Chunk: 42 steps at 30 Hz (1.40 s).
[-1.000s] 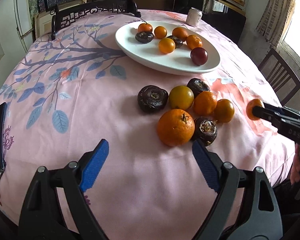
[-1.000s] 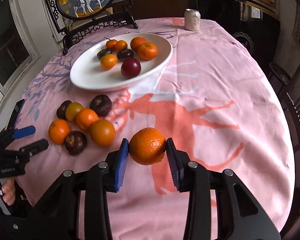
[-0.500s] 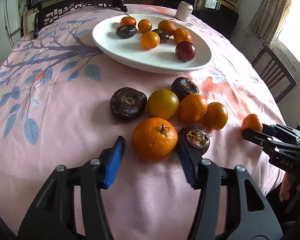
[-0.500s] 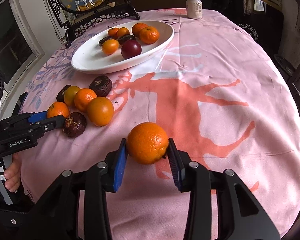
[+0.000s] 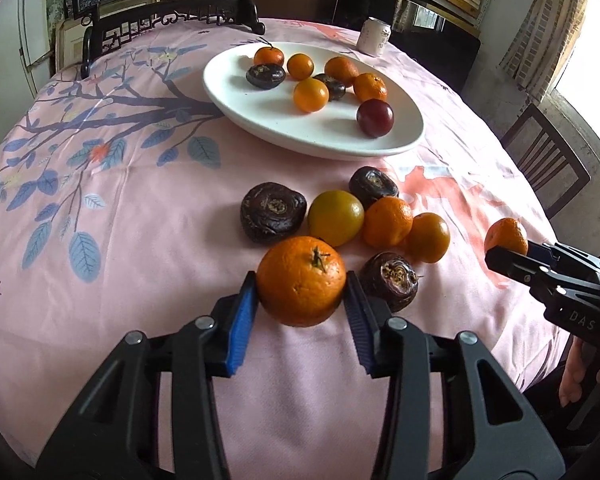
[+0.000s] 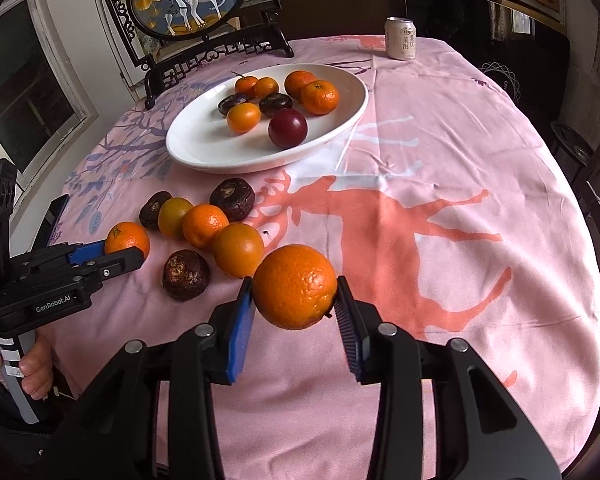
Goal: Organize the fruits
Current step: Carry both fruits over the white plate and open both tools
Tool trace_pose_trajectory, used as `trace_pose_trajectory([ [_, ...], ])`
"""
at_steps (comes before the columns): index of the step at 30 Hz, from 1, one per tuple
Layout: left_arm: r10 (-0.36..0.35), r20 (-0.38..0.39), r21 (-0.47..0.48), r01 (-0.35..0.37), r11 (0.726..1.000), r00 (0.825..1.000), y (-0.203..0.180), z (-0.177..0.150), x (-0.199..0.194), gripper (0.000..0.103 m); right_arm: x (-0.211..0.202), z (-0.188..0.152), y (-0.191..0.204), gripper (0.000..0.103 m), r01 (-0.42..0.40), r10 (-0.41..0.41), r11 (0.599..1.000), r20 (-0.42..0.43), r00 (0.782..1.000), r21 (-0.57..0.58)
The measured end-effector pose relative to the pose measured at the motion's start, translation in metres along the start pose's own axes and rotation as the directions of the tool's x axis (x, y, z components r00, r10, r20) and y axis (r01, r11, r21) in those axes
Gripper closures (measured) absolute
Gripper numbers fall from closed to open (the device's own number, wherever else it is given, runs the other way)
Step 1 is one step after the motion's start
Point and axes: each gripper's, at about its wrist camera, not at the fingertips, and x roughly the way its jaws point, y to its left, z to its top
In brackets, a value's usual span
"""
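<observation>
Left wrist view: left hand-held gripper (image 5: 301,286) is pinching a stemmed orange (image 5: 301,281), blue pads touching both its sides, at the near edge of the loose fruit cluster on the pink-clothed surface (image 5: 148,240). It is not clear whether the fruit is off the cloth. A dark wrinkled fruit (image 5: 389,286) is sitting just beside the right pad, so the lift is best going straight up to avoid dragging it. The white plate (image 5: 260,120) is lying far, already holding several fruits; its near-left part is bare and is looking like the safest drop spot. At right, the right hand-held gripper (image 5: 512,250) is showing with an orange partly hidden behind its fingers. Right wrist view: right hand-held gripper (image 6: 294,294) is pinching a second orange (image 6: 294,287), apparently raised over the cloth, near-right of the cluster. The plate (image 6: 196,148) is sitting far-left, with a dark red plum (image 6: 287,128) by its near rim. The drop should be landing clear of the plum, low and gentle so nothing is rolling off. The can (image 6: 400,38) is standing far, well apart. Arms may be crowding over the plate, so probably one at a time.
</observation>
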Motion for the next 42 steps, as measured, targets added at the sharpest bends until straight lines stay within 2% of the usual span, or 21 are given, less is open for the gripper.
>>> trace_pose_trajectory([
  [8, 0.018, 0.049, 0.002, -0.018, 1.0, 0.999, 0.011, 0.022, -0.024, 0.06, -0.001, 0.018, 0.01, 0.063, -0.023, 0.023, 0.999, 0.003, 1.0, -0.027],
  [14, 0.048, 0.069, 0.021, -0.05, 0.999, 0.996, 0.016, 0.079, -0.021, 0.06, 0.012, 0.068, 0.029, 0.063, -0.062, 0.062, 0.993, -0.006, 0.998, -0.102],
  [17, 0.059, 0.065, 0.019, -0.06, 0.998, 0.996, 0.019, 0.124, -0.006, 0.059, 0.03, 0.107, 0.038, 0.063, -0.075, 0.076, 0.988, -0.001, 0.997, -0.135],
  [20, 0.09, 0.056, 0.009, -0.091, 0.996, 0.994, 0.022, 0.166, 0.019, 0.059, 0.055, 0.147, 0.044, 0.063, -0.02, 0.024, 0.984, 0.021, 0.999, -0.175],
  [22, 0.112, 0.034, -0.009, -0.112, 0.994, 0.993, 0.027, 0.184, 0.04, 0.059, 0.076, 0.167, 0.041, 0.063, -0.025, 0.026, 0.985, 0.003, 1.0, -0.169],
  [27, 0.11, -0.021, -0.054, -0.111, 0.992, 0.994, 0.041, 0.203, 0.077, 0.059, 0.122, 0.198, 0.044, 0.063, -0.06, 0.047, 0.977, -0.066, 0.997, -0.204],
  [29, 0.11, -0.032, -0.062, -0.112, 0.992, 0.993, 0.045, 0.206, 0.085, 0.059, 0.132, 0.2, 0.048, 0.063, -0.041, 0.024, 0.97, -0.073, 0.997, -0.24],
  [34, 0.115, -0.053, -0.066, -0.118, 0.991, 0.992, 0.049, 0.21, 0.1, 0.059, 0.143, 0.204, 0.044, 0.063, -0.032, 0.017, 0.972, -0.065, 0.998, -0.231],
  [35, 0.114, -0.055, -0.067, -0.118, 0.991, 0.992, 0.05, 0.212, 0.103, 0.058, 0.144, 0.206, 0.044, 0.056, -0.025, 0.012, 0.973, -0.056, 0.998, -0.23],
  [37, 0.108, -0.058, -0.082, -0.113, 0.99, 0.992, 0.05, 0.214, 0.104, 0.054, 0.142, 0.208, 0.044, 0.044, 0.007, -0.015, 0.971, -0.031, 0.999, -0.237],
  [38, 0.1, -0.047, -0.091, -0.104, 0.99, 0.994, 0.05, 0.216, 0.1, 0.04, 0.139, 0.207, 0.045, 0.043, 0.023, -0.028, 0.97, -0.019, 0.999, -0.243],
  [39, 0.097, -0.023, -0.094, -0.098, 0.991, 0.995, 0.05, 0.216, 0.093, 0.03, 0.135, 0.206, 0.044, 0.043, 0.032, -0.038, 0.967, -0.02, 0.999, -0.253],
  [42, 0.099, 0.041, -0.068, -0.096, 0.993, 0.994, 0.043, 0.209, 0.064, 0.028, 0.108, 0.193, 0.04, 0.043, 0.065, -0.069, 0.961, -0.004, 0.998, -0.267],
])
